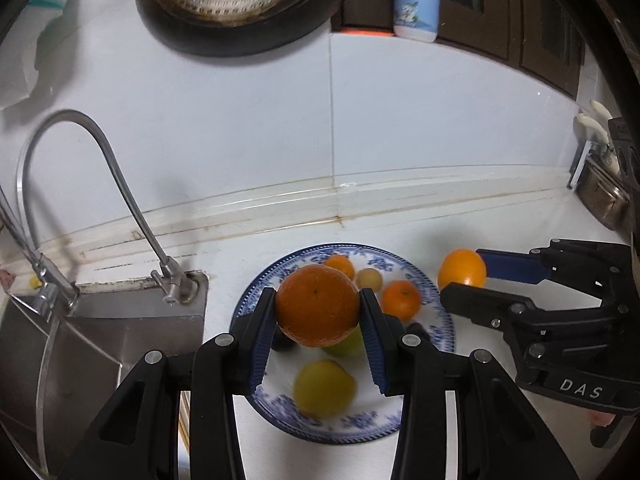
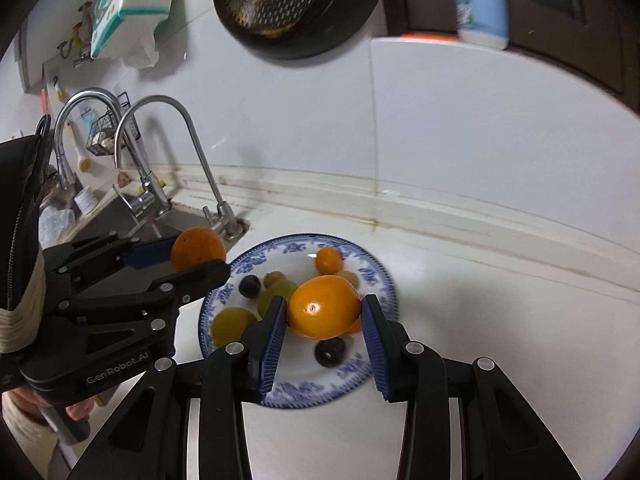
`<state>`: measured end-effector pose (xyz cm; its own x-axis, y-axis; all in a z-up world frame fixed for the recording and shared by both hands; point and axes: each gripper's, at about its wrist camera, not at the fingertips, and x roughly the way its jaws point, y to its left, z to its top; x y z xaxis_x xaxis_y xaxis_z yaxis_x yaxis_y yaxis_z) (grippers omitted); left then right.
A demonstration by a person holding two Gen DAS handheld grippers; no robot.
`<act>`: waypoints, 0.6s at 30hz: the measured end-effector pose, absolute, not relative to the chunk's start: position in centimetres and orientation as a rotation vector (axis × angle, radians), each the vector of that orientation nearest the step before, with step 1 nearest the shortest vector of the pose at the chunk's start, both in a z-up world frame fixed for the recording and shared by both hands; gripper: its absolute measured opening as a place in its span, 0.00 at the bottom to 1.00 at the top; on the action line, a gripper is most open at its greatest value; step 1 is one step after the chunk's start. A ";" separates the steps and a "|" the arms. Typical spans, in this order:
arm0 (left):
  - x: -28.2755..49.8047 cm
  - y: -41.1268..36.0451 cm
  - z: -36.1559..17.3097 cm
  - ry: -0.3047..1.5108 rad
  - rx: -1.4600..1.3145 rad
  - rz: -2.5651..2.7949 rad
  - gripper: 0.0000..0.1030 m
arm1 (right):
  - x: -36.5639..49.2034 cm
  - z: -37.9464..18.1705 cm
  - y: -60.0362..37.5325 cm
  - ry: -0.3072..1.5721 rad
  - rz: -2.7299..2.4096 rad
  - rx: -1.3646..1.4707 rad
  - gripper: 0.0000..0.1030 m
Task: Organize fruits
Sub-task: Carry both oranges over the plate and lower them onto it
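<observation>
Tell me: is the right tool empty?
No, the right tool is clamped on a yellow-orange fruit above the blue-patterned plate.

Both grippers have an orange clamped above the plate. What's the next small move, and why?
Probably lower the left gripper and release its dark orange onto a bare patch of the blue-patterned white plate. It hangs directly over the plate, where small oranges, green fruits and dark plums already lie. The right gripper should wait with its lighter orange.
</observation>
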<state>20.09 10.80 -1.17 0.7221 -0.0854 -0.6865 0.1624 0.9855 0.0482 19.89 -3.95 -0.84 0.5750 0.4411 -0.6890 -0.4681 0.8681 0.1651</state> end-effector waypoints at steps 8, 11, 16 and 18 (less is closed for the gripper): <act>24.4 12.5 -4.2 0.818 0.079 -0.186 0.39 | 23.6 -3.2 -1.3 0.855 0.513 -0.069 0.38; 25.5 12.6 -5.1 0.835 0.084 -0.200 0.39 | 24.5 -4.0 -1.0 0.874 0.505 -0.067 0.38; 26.9 12.6 -6.5 0.872 0.084 -0.225 0.39 | 25.7 -5.4 -0.9 0.913 0.494 -0.048 0.38; 27.2 12.6 -6.9 0.886 0.080 -0.230 0.39 | 26.0 -5.7 -0.7 0.923 0.491 -0.046 0.38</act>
<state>27.23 12.64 -6.93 0.6096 -0.1664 -0.7751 0.2321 0.9723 -0.0261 25.96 -0.75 -5.68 0.5014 0.3870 -0.7738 -0.4260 0.8889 0.1685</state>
